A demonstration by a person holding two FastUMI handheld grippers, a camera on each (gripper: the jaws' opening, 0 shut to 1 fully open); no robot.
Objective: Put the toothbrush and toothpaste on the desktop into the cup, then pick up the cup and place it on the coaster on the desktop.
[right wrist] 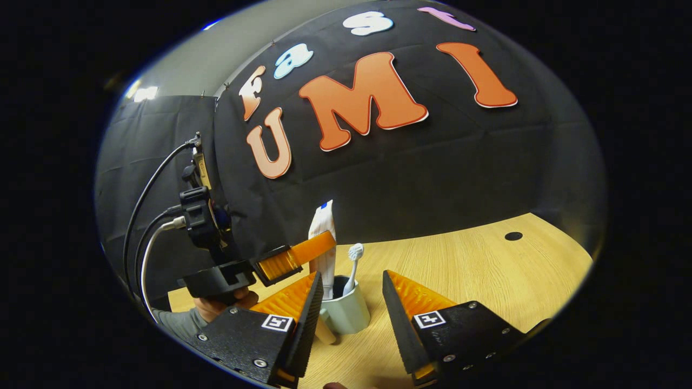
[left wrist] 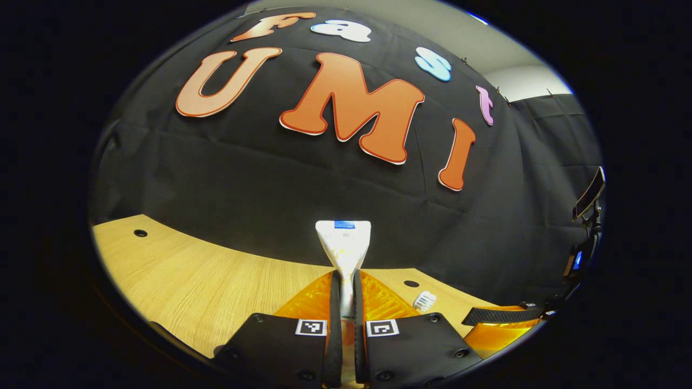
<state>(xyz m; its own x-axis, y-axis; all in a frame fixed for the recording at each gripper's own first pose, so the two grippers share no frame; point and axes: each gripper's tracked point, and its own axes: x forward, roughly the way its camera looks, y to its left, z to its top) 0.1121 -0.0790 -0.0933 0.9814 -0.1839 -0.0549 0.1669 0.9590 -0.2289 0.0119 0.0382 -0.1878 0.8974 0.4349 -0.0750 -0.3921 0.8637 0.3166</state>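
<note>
In the right gripper view the left claw (right wrist: pixel 303 254) comes in from the left, held by a hand (right wrist: pixel 216 308) in a grey sleeve, and it is clenched on the toothpaste (right wrist: pixel 323 237). The tube stands upright with its lower end already inside the cup (right wrist: pixel 346 310). In the left gripper view the same tube (left wrist: pixel 344 246) rises between that claw's (left wrist: pixel 346 324) nearly closed fingers, with the toothbrush head (left wrist: pixel 424 300) just to its right.

The cup stands on the counter (right wrist: pixel 486 275), pale, with a handle toward the lower left. The toothbrush (right wrist: pixel 354 265) is in it, bristles up, leaning beside the tube.

On the right, the right claw (right wrist: pixel 351 302) is released, its fingers spread wide to either side of the cup and not touching it.

Judging from this, the loading step is nearly done: brush in, paste in but not yet let go. Next the left claw must release the tube and lift straight up so as not to drag it back out. Then the right claw must close on the cup and carry it level to the coaster, whose place I cannot tell.
</note>
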